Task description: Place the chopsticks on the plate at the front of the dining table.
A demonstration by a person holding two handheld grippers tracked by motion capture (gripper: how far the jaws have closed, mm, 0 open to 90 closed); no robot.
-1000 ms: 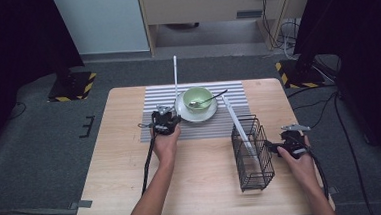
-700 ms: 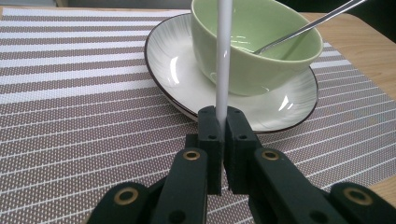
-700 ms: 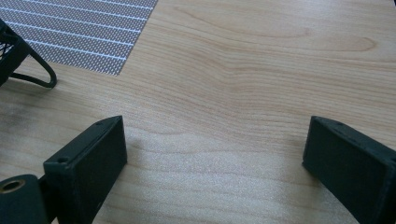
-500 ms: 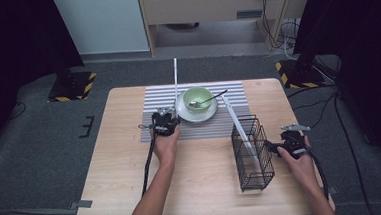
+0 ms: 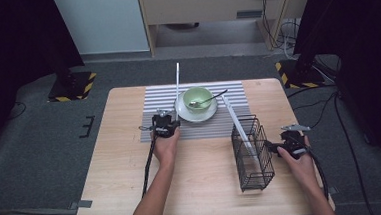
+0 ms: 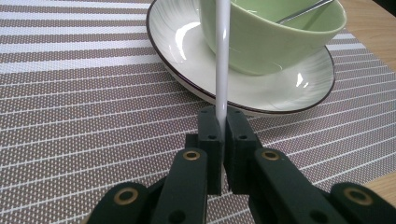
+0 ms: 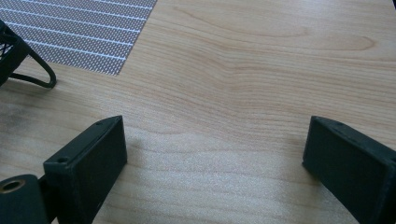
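On the striped grey woven placemat (image 5: pixel 194 125), near its front left part: left tool (image 5: pixel 163 123), jaws clamped tight on the lower end of a thin white plastic rod (image 5: pixel 177 83). Seen along the left tool (image 6: pixel 223 128) from its own camera: rod (image 6: pixel 223 51) pinched between the two black pads, rising straight up and away in front of the pale green ceramic bowl (image 6: pixel 275 37). Rod upright in the high view too, reaching past the far edge of the placemat. Just right of the clamped tool: bowl (image 5: pixel 198 98) seated on a white saucer with a dark rim (image 5: pixel 196 113), a metal spoon (image 5: pixel 207 99) lying inside with its handle out over the right side. Saucer (image 6: pixel 261 88) close beyond the pads in the left gripper view, whether touching them cannot be told.

Farther right on the light wooden worktop (image 5: pixel 203 187): black wire basket (image 5: pixel 252 151), upright, a second white rod (image 5: pixel 238 124) leaning in it and sticking out toward the placemat. Just beside the basket's right wall: right tool (image 5: pixel 276 146), held low. From its own camera, right tool (image 7: pixel 212 154) spread wide with nothing between the jaws, bare wood beneath, a corner of the basket (image 7: pixel 18 60) at upper left.
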